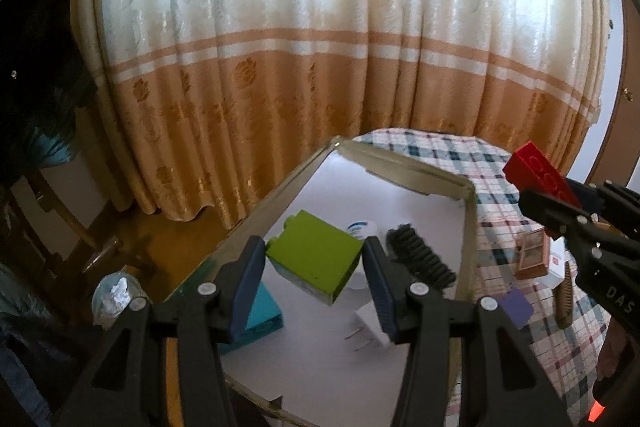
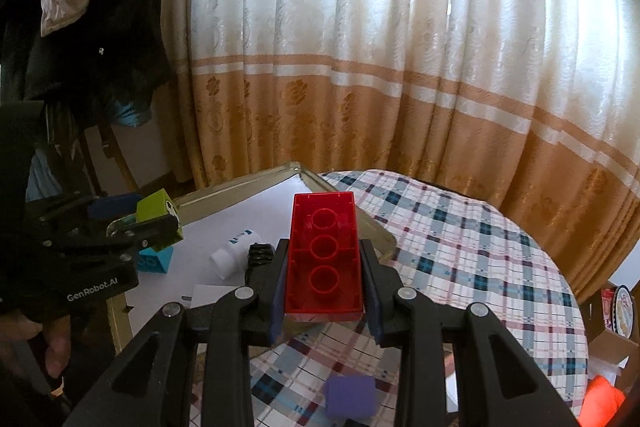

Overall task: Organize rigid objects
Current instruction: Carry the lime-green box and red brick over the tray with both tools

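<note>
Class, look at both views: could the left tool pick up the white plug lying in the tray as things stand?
Probably not yet. The left tool is shut on a green block, so its pads are taken. The white plug lies uncovered in the tray just below, so once the block is set down the way looks free.

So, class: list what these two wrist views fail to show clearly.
- Left wrist view: teal block, mostly behind the left gripper holding the green block.
- Left wrist view: black ridged object, blurred.
- Right wrist view: purple cube, partly behind the right gripper gripping the red brick.
</note>
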The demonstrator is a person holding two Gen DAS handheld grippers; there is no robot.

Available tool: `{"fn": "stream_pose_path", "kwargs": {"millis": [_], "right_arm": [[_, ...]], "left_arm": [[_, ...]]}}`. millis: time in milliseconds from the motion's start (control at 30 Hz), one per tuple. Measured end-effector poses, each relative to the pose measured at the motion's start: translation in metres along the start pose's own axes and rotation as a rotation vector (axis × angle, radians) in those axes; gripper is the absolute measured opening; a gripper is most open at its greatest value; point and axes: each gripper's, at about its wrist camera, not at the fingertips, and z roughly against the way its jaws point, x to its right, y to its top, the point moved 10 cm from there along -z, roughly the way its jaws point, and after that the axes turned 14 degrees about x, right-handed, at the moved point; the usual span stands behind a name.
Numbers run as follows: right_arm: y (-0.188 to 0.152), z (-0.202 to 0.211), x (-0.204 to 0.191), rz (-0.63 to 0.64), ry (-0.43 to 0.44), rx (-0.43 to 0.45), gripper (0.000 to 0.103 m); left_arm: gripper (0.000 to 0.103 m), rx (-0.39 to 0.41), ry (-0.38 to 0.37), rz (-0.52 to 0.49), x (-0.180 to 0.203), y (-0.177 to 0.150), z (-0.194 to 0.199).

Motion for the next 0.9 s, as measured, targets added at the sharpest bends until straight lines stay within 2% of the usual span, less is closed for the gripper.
{"fn": "stream_pose_path", "kwargs": {"millis": [300,900], "right_arm": [[-0.011,-0.023,-0.021,-0.003,0.044,-0.047,0.035],[-0.032,-0.051,-0.022,-0.006,0.039,-0.116,0.035]], "left_arm": [[0.050,-0.072,0.029,0.022,-0.016,-0.014,-0.017],[0.050,-0.097,0.007,0.012,-0.012,-0.023,-0.023]]}}
